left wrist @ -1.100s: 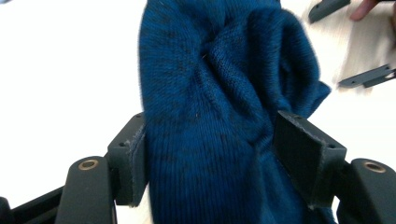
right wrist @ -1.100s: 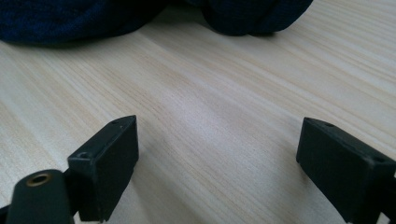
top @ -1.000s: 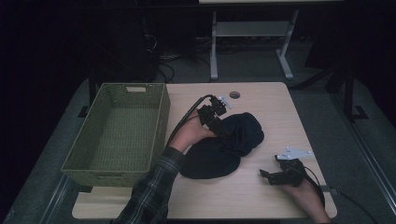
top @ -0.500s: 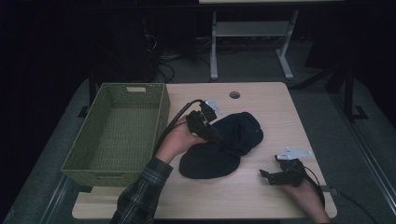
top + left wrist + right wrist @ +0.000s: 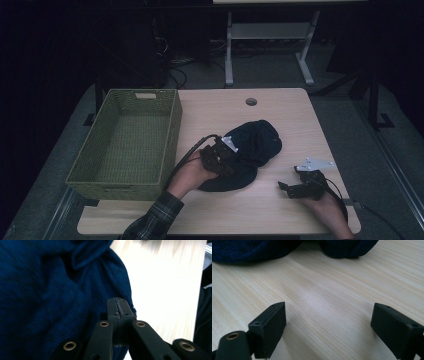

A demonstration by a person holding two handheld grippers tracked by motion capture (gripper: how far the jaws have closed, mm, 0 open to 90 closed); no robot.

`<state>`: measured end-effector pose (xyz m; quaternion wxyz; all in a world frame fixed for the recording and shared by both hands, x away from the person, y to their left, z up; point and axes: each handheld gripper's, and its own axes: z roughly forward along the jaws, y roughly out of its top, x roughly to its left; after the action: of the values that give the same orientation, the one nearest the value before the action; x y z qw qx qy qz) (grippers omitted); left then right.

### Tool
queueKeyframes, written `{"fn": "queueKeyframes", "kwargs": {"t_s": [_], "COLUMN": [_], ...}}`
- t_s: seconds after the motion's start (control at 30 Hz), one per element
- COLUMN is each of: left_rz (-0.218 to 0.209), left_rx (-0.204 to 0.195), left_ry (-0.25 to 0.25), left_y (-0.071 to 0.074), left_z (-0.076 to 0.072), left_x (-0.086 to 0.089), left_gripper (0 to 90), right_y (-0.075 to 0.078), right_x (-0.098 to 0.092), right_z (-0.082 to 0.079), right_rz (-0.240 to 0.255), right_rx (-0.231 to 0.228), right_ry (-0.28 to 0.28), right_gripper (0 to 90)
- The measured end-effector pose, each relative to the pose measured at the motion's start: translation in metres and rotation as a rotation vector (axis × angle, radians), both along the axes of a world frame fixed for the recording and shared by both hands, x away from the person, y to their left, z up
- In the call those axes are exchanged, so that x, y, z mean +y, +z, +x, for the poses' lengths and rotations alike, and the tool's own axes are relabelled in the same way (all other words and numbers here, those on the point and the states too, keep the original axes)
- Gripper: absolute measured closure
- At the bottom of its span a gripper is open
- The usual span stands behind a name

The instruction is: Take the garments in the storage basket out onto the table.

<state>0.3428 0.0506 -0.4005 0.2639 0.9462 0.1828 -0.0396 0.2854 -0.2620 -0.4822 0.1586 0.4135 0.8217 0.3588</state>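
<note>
A dark blue knitted garment point(image 5: 257, 140) lies crumpled on the middle of the wooden table point(image 5: 280, 215). My left gripper point(image 5: 233, 161) has come down on its near left part, and its jaws have just been closing. In the left gripper view they stand together point(image 5: 117, 305), dug into the cloth point(image 5: 50, 290) close to its edge, so the pinched fold is hidden under the tips. My right gripper point(image 5: 283, 187) rests low on the table to the garment's right. Its jaws are wide apart point(image 5: 328, 322) over bare wood, with the garment point(image 5: 249, 250) lying beyond them.
A green woven basket point(image 5: 172, 135) with nothing in it stands at the table's left side, close to my left forearm. A round cable hole point(image 5: 251, 101) sits near the far edge. A white desk frame point(image 5: 270, 30) stands on the floor behind.
My left hand has moved toward me and down onto the garment's near left part, and its jaws have closed. The right hand has stayed in place.
</note>
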Motion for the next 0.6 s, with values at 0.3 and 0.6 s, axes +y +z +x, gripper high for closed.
{"fn": "queueKeyframes", "kwargs": {"t_s": [0.3, 0.6], "left_rz": [0.039, 0.036], "left_rx": [-0.063, -0.054], "left_ry": [0.049, 0.077], "left_y": [-0.029, -0.045], "left_z": [-0.021, -0.023], "left_x": [0.004, 0.009], "left_gripper": [89.9, 89.3], "right_y": [0.0, 0.0], "right_x": [0.0, 0.0], "right_z": [0.0, 0.0], "right_rz": [0.0, -0.004], "right_rx": [0.001, 0.002], "right_ry": [-0.001, -0.014], "right_gripper": [12.4, 10.9]}}
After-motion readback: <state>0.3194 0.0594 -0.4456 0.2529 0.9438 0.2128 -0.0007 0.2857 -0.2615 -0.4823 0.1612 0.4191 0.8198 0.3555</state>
